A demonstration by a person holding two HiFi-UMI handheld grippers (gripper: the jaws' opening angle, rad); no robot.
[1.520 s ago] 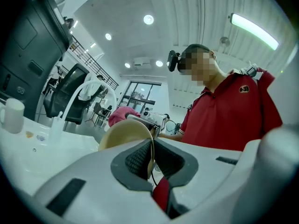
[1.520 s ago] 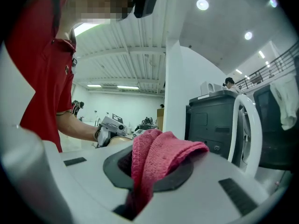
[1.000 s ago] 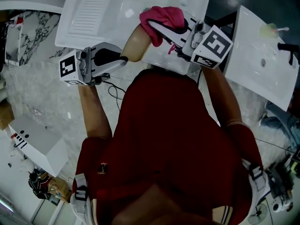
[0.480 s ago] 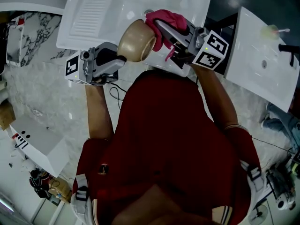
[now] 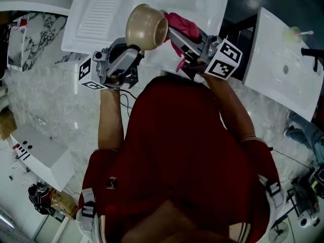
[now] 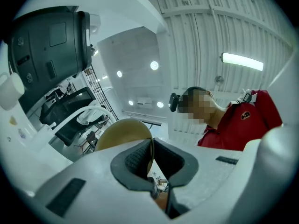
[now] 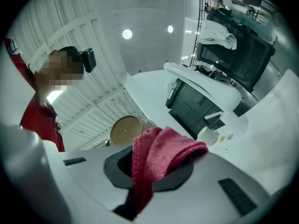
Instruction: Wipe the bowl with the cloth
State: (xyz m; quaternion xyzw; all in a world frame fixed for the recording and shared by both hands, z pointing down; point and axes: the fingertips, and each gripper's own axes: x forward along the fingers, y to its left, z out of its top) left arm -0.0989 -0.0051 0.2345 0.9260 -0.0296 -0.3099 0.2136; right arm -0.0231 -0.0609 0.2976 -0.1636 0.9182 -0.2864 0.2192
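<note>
A tan bowl (image 5: 146, 26) is held up above the white sink unit (image 5: 96, 14), tilted with its mouth toward the right. My left gripper (image 5: 135, 48) is shut on the bowl's rim (image 6: 150, 146), which runs between its dark pads. A pink cloth (image 5: 182, 25) sits just right of the bowl, touching its mouth. My right gripper (image 5: 174, 34) is shut on the pink cloth (image 7: 156, 155), which bunches over its pads. The right gripper view shows the bowl's (image 7: 125, 129) inside beyond the cloth.
A second white sink top (image 5: 283, 59) lies at the right with a small yellow-green thing (image 5: 291, 33) on it. Marble floor (image 5: 45, 100) spreads at the left, with a white box (image 5: 38, 153) lower left. A dark appliance (image 7: 196, 101) stands near the sink.
The left gripper has raised the bowl up and slightly right and tipped its mouth toward the cloth. The right gripper with the cloth has stayed close against the bowl.
</note>
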